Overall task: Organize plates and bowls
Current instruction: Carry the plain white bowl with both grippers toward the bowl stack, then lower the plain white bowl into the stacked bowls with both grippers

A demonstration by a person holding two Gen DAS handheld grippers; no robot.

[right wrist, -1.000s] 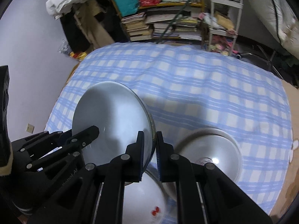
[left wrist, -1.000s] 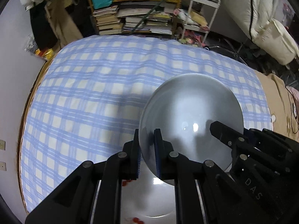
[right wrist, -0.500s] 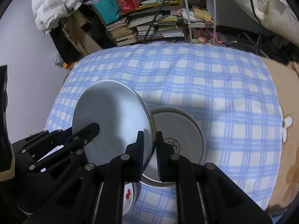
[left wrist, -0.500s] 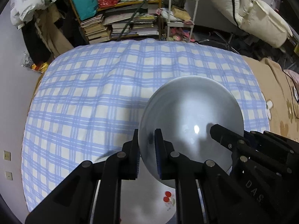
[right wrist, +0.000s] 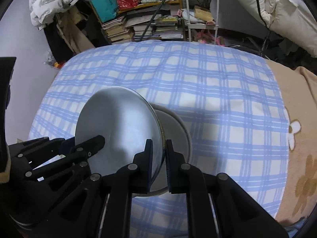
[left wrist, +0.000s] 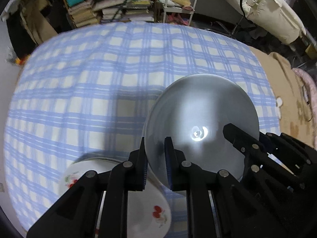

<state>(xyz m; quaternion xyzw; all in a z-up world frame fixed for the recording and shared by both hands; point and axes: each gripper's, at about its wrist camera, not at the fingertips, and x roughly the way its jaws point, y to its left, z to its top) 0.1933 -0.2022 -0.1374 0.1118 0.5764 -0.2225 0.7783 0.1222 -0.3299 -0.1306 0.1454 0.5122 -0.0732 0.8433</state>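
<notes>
Both grippers hold one shiny metal plate (left wrist: 200, 123) by opposite rims, tilted above the bed. My left gripper (left wrist: 155, 144) is shut on its left rim. My right gripper (right wrist: 158, 146) is shut on the plate (right wrist: 116, 123) at its right rim. Below it in the right wrist view lies a grey plate (right wrist: 174, 130) on the cloth, partly hidden. In the left wrist view a white plate with red cherry print (left wrist: 142, 210) lies under my left fingers.
A blue-and-white checked cloth (right wrist: 198, 79) covers the bed. A tan blanket with flowers (right wrist: 297, 138) lies at the right. Stacked books (right wrist: 142, 27) and a white rack (right wrist: 202, 10) stand beyond the far edge.
Both grippers have carried the metal plate across the bed. The grey plate below has shifted left and under it, and the cherry plate now shows more at the left.
</notes>
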